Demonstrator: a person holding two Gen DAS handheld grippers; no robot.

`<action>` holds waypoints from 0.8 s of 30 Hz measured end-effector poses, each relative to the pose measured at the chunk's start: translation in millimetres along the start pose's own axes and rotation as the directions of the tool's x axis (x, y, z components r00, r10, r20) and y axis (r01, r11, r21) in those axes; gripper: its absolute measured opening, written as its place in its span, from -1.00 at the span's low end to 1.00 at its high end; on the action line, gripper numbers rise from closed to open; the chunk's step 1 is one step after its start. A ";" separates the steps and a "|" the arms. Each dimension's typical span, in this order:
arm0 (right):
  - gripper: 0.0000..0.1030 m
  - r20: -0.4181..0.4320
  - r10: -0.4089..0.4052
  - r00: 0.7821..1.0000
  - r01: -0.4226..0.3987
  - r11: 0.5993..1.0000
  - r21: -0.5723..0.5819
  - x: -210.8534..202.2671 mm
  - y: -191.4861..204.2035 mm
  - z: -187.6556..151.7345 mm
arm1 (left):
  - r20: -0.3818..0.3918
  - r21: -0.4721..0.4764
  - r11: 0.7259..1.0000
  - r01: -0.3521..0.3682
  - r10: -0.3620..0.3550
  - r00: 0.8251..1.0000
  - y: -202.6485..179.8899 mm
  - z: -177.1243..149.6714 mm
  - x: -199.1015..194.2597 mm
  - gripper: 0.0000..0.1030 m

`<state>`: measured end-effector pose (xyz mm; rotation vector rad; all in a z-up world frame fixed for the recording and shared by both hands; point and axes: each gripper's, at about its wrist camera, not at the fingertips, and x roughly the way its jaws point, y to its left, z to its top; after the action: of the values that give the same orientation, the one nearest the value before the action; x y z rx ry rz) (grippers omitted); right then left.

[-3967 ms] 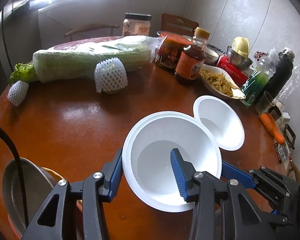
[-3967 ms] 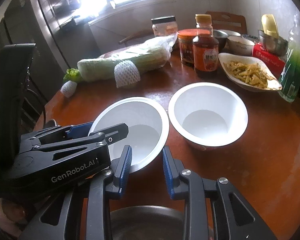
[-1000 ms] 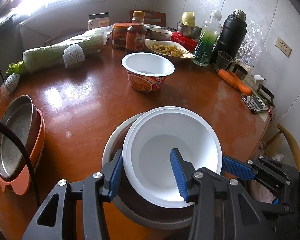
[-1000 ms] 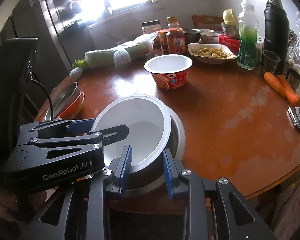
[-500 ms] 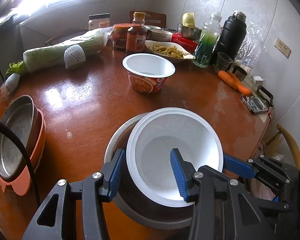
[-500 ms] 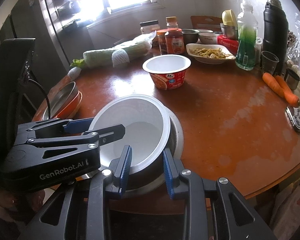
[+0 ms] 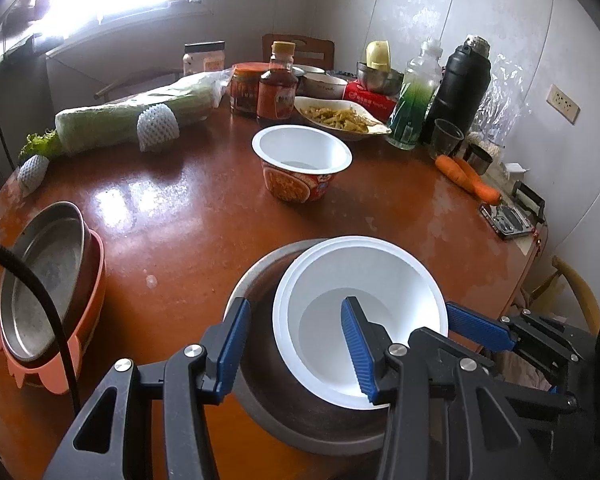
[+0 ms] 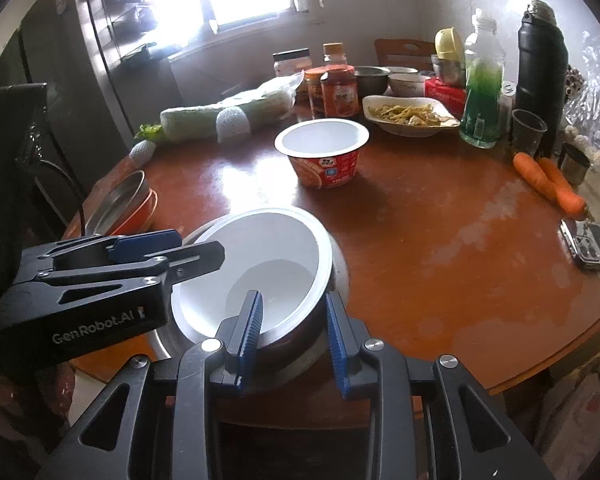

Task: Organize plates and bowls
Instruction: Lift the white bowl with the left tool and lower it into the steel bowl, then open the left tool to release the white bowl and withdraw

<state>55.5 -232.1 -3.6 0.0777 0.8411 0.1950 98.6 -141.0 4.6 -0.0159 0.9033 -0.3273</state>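
White bowl (image 7: pixel 360 280) nested in steel bowl (image 7: pixel 268 380) | red bowl (image 7: pixel 300 184) left to stack | left gripper (image 7: pixel 294 346) loose astride white rim | right gripper (image 8: pixel 294 324): I cannot tell its grip

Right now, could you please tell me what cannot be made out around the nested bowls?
- Steel bowl bottom: both views, the white bowl covers it.
- Whether the right claw presses the white bowl's wall: right wrist view, its fingers hide the contact.
- Sauce bottle label: both views, too small.
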 end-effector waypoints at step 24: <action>-0.33 0.110 -0.019 0.994 0.013 0.999 0.051 -10.8 -30.1 41.2 | 0.065 0.012 1.000 -0.026 0.025 0.998 5.3 49.2 4.5 0.02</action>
<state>83.5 -263.4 27.3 0.1281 0.7367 0.1531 140.6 -143.4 31.0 -0.0035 0.8363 -0.3072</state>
